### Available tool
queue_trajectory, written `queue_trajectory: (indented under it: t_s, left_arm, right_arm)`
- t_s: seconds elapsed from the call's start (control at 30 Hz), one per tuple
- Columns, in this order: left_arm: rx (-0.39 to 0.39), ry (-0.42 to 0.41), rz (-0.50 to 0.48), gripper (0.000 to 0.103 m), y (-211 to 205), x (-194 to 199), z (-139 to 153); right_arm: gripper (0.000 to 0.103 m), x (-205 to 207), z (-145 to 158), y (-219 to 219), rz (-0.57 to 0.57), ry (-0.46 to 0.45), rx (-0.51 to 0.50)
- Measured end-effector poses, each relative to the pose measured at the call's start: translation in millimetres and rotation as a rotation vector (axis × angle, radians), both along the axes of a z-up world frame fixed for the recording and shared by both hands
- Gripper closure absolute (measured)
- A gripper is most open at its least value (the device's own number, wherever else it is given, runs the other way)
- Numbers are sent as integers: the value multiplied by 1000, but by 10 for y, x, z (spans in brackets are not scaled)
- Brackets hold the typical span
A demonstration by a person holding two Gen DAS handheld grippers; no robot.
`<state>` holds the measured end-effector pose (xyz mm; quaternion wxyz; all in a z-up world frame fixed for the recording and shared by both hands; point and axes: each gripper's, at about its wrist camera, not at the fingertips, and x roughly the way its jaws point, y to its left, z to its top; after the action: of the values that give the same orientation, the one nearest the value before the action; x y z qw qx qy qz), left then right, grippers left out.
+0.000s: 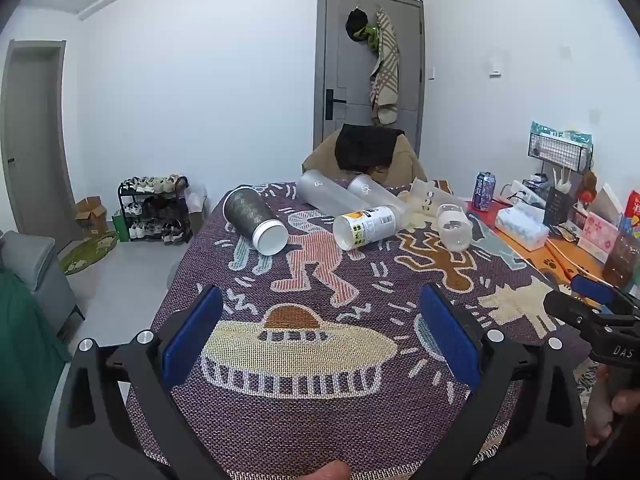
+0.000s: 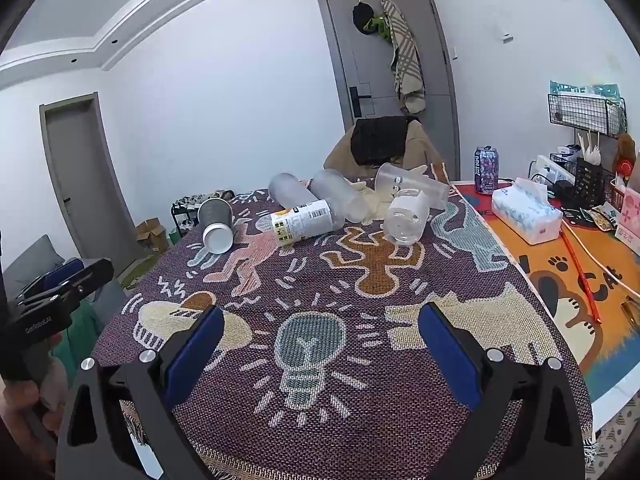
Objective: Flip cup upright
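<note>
Several cups lie on their sides near the far edge of the table (image 1: 360,420): a dark patterned cup (image 1: 254,216) toward the far left corner, a labelled cup (image 1: 366,226) beside it. The left gripper (image 1: 320,344) and right gripper (image 2: 320,356) hover over the near edge, jaws spread apart, holding nothing.

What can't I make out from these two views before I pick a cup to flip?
- Frosted cups: in both views the labelled cup covers their near ends, so their openings stay hidden.
- Clear cup: the small jar hides its lower part in the right wrist view.
- Labelled cup's print: too small to read.
- Right gripper: cut off by the left view's edge.
</note>
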<state>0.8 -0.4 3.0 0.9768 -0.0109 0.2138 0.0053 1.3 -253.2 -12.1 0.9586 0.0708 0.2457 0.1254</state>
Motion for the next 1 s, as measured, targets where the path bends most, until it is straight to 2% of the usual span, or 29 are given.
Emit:
queue_trajectory:
  t_s: [1.0]
  left_arm:
    - [0, -2, -5, 5, -10, -20, 17]
  right_arm:
    - [8, 0, -6, 24, 6, 0, 9]
